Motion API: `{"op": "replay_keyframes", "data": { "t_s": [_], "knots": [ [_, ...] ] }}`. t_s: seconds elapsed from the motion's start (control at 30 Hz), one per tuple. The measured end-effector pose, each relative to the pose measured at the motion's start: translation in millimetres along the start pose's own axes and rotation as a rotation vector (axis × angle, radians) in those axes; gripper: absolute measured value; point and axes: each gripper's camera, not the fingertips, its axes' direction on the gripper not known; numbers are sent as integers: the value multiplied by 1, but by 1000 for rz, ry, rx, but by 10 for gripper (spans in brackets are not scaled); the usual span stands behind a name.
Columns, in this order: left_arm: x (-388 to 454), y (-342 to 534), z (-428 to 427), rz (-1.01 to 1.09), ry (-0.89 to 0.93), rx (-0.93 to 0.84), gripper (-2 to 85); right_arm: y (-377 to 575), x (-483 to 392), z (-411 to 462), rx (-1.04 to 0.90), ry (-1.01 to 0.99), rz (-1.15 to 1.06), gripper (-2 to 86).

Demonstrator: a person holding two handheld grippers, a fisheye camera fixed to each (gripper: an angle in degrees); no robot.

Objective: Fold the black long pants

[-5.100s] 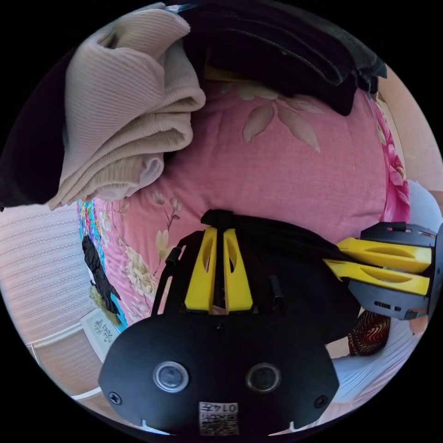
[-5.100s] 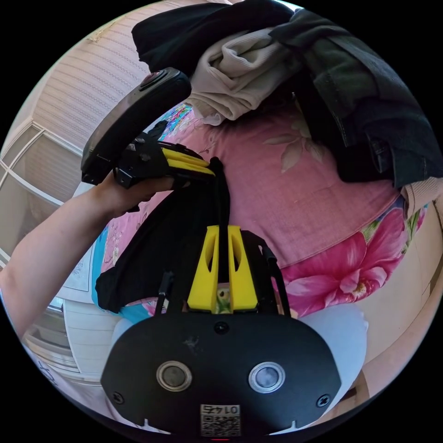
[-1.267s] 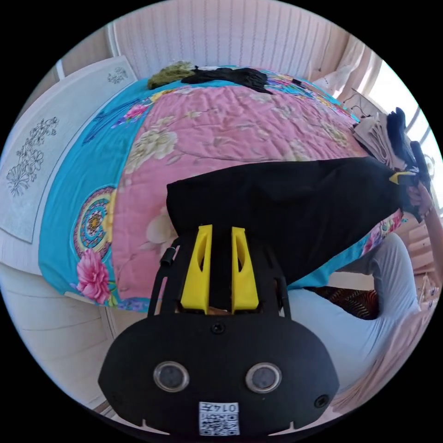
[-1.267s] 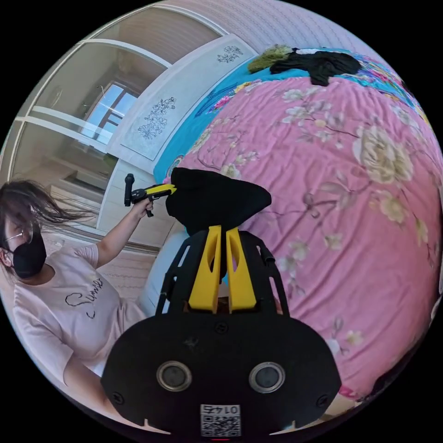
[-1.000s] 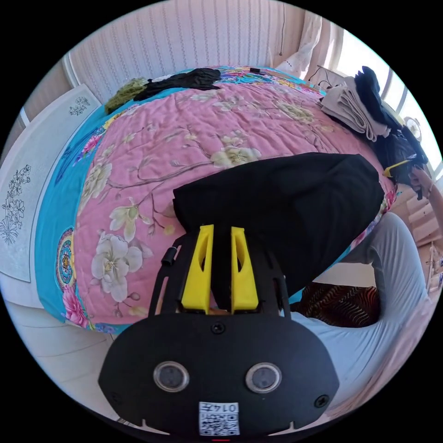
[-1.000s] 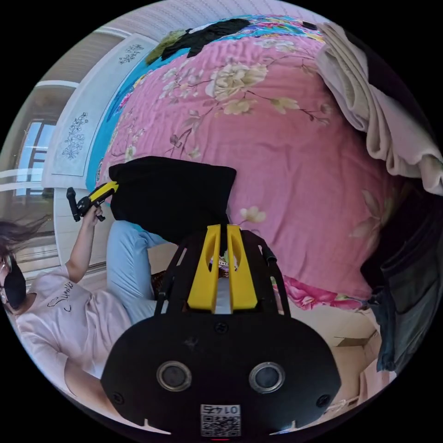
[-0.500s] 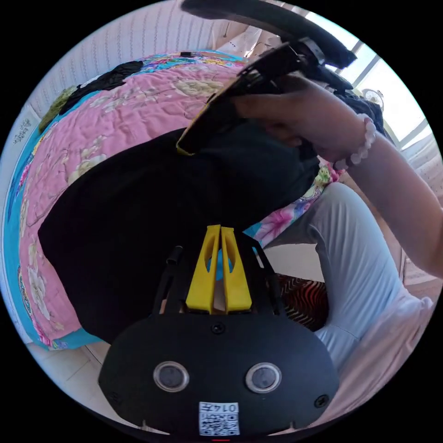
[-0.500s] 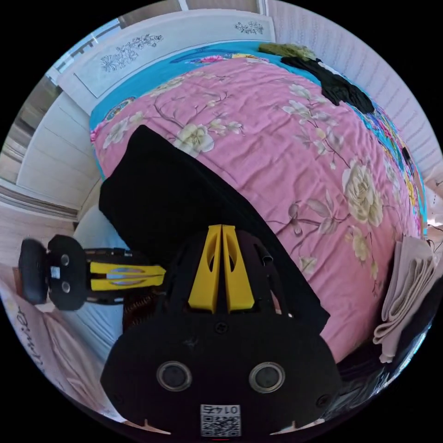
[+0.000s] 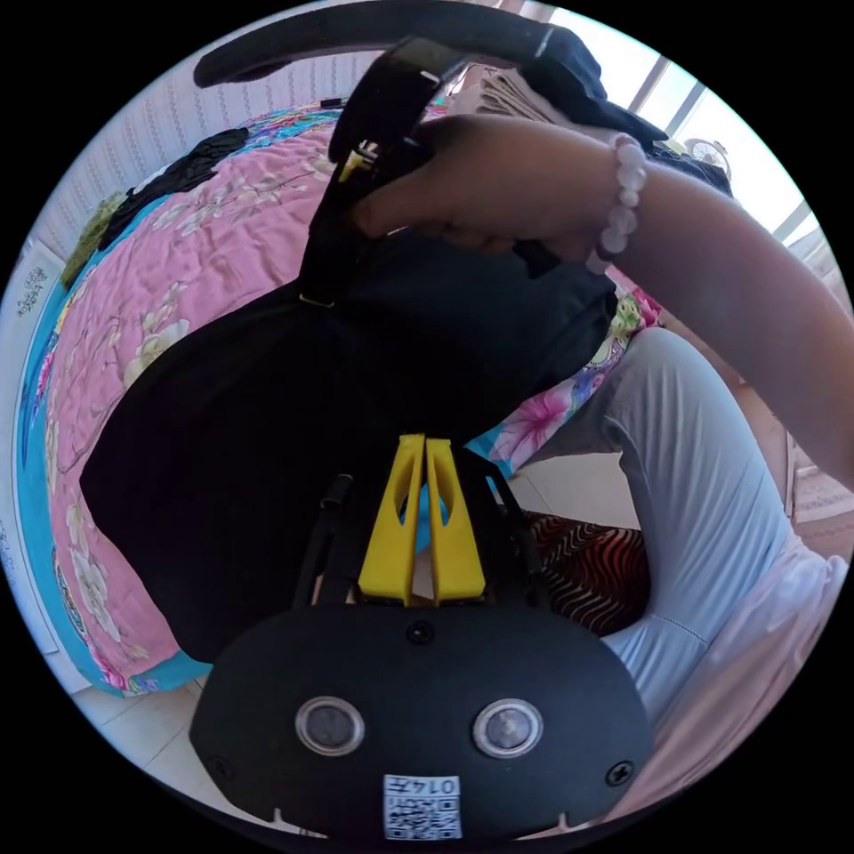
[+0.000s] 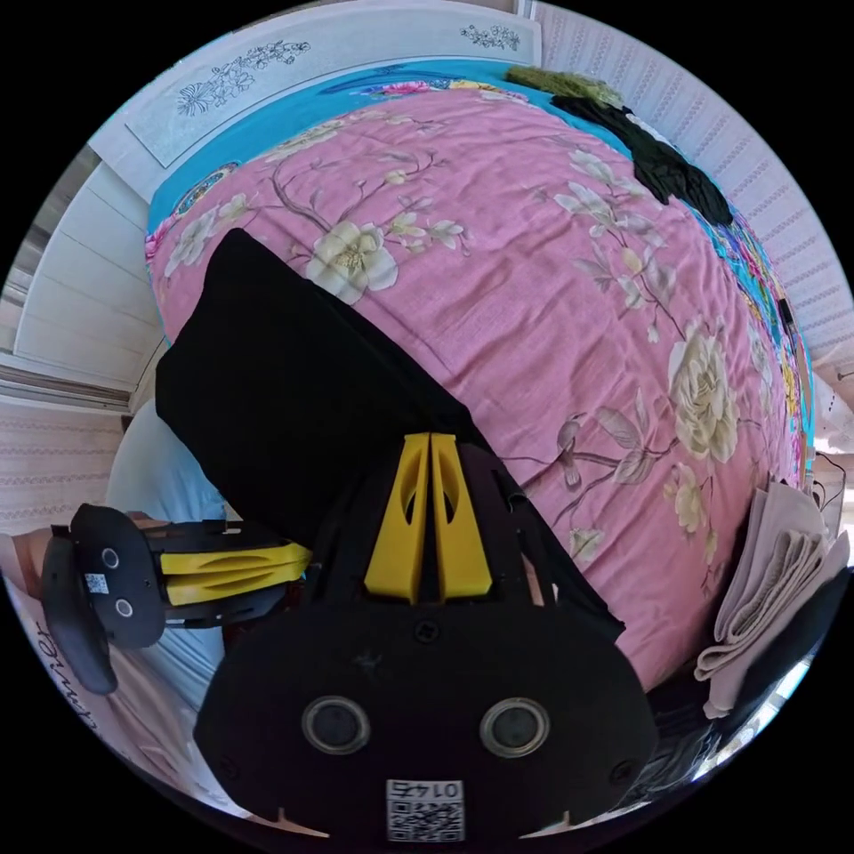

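The black long pants lie flat as a folded slab on the pink floral quilt, at the bed's near edge. My right gripper is shut, its tips over the pants' edge, with no cloth visibly pinched between them. In the left gripper view the right gripper is held by a hand, tip down on the pants. My left gripper is shut and empty, just off the bed edge beside the pants. It shows low on the left of the right gripper view as the left gripper.
Folded beige clothes and dark garments lie at one end of the bed. More dark clothes lie at the far side. A white panelled bed end borders the quilt. The person's leg in pale trousers is next to the bed.
Both grippers held the pants stretched over the bed, then laid them on the quilt and let go. Both jaws have shut. The right gripper has moved over the pants.
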Motion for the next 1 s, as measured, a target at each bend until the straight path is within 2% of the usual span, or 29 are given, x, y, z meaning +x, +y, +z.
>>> {"op": "replay_keyframes", "data": {
  "t_s": [0.2,0.33,0.53,0.73,0.87,0.97,1.0],
  "knots": [
    [18,-18,21,23,4,2,-10,9,17,13,-29,-37,11,-5],
    [32,-29,32,28,-8,-6,-10,41,36,9,39,-107,60,-6],
    [47,-47,47,21,4,-18,-10,167,75,-40,253,-135,212,-5],
    [53,-71,17,13,70,94,-8,321,138,-35,243,-137,538,22],
    [69,-133,10,134,81,121,7,383,158,-11,256,-216,666,69],
    [88,-188,23,199,40,110,33,403,169,-1,300,-255,698,70],
    [96,-210,31,218,76,91,38,406,172,2,300,-265,700,67]
  ]
}}
